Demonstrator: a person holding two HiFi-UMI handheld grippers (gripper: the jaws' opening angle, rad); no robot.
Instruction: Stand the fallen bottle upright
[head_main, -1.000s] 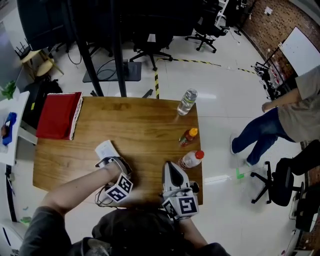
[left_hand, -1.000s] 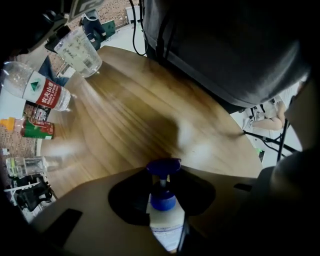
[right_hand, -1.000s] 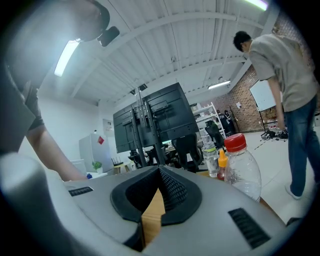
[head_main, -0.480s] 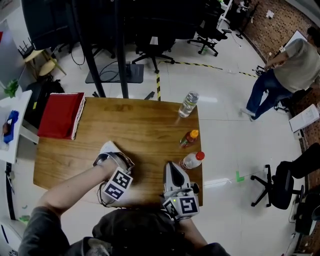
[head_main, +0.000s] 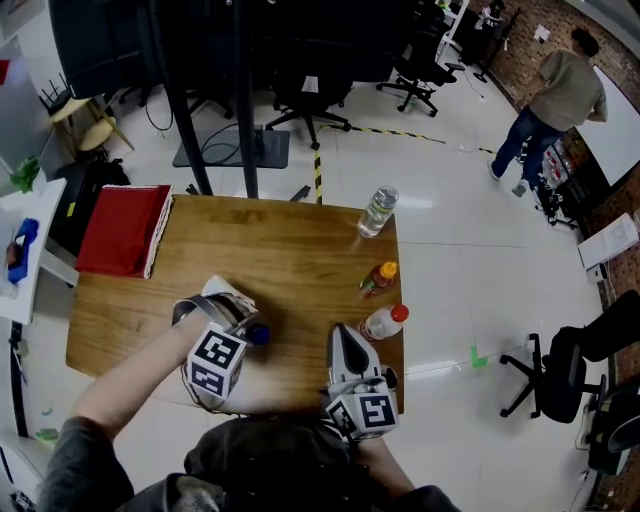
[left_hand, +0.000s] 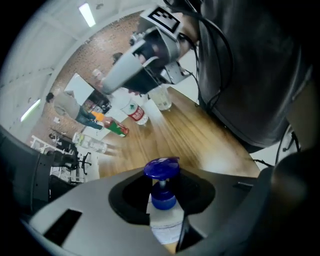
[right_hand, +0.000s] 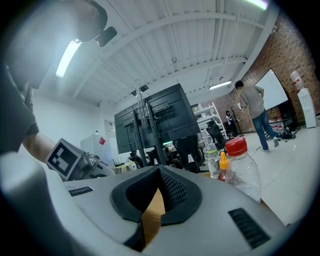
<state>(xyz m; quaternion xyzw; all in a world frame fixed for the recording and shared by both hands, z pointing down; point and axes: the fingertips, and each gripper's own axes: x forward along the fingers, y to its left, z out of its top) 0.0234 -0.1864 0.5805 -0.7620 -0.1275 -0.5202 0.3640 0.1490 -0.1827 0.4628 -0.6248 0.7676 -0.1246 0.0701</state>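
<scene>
The wooden worktop fills the middle of the head view, set on a pale shiny floor. Dark office chairs stand beyond its far edge. A person stands well away at the far right. A red folded cloth lies at the worktop's far left corner.

The left claw is over the near left part of the worktop and angled downward. Its jaws are partly closed and clamp a small blue-capped bottle. The pads press on its neck and white label, and the blue cap sticks out past them. In the head view the cap points toward the right claw and the bottle sits tilted, not upright. No view shows whether its base touches the wood.

The right claw lies level at the near edge, just beside the red-capped bottle. Its jaw tips meet and nothing is between them.

Three bottles stand upright along the right edge. A clear water bottle is at the far corner, an orange-capped bottle is in the middle, and a red-capped bottle is nearest.
</scene>
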